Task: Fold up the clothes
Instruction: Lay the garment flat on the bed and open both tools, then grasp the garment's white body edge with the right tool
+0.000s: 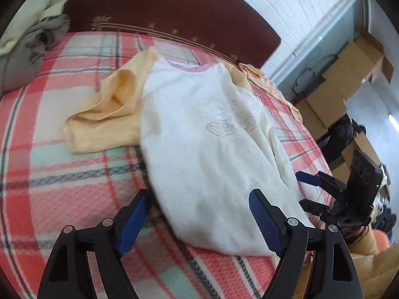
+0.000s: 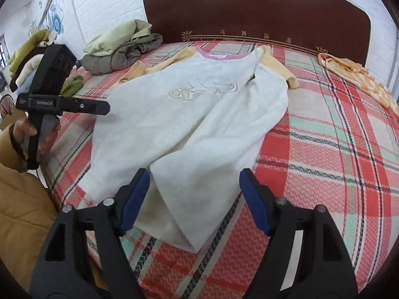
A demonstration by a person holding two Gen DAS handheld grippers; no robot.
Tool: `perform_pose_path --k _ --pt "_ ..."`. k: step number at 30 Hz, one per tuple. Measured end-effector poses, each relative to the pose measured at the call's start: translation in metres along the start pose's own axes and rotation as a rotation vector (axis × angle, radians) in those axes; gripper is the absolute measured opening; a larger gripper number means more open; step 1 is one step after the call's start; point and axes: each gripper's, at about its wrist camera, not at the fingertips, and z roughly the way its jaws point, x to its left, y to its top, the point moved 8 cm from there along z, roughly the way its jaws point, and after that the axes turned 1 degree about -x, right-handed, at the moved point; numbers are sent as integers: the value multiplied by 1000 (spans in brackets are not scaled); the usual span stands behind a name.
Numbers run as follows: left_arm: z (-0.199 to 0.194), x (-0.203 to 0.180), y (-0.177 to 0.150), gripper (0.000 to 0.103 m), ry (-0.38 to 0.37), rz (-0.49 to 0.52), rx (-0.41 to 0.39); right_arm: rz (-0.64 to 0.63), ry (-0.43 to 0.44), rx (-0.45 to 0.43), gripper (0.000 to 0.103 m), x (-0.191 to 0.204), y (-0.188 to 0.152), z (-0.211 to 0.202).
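Your left claw hangs released, its blue pads spread wide over the near hem of the white top, gripping nothing. Your right claw is likewise released above the same hem, on the side where one half of the garment is folded over the other. The white top lies on the plaid bed with its pink collar toward the headboard and a yellow sleeve spread out toward the bed's left side. A pile of clothes sits at the far left corner, and an orange checked cloth lies along the far right edge.
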Motion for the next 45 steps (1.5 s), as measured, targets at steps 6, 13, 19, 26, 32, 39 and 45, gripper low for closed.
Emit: perform_pose_path --k 6,13,19,26,32,39,45 --pt "12 -16 -9 31 -20 47 54 -112 -91 12 74 15 -8 12" --pt "-8 -11 -3 8 -66 -35 18 213 14 -69 16 -34 3 2" --pt "-34 -10 -3 9 -120 -109 -20 558 31 -153 14 -110 -17 -40" --pt "-15 -8 -20 55 -94 -118 23 390 -51 -50 25 -84 -20 -38" --pt "-22 1 -12 60 -100 -156 -20 18 97 -78 80 25 28 -34" --pt "-52 11 -13 72 -84 -182 -92 -368 162 87 60 131 30 47" --pt "-71 27 -25 78 -89 -227 -128 -358 129 139 34 129 29 87"
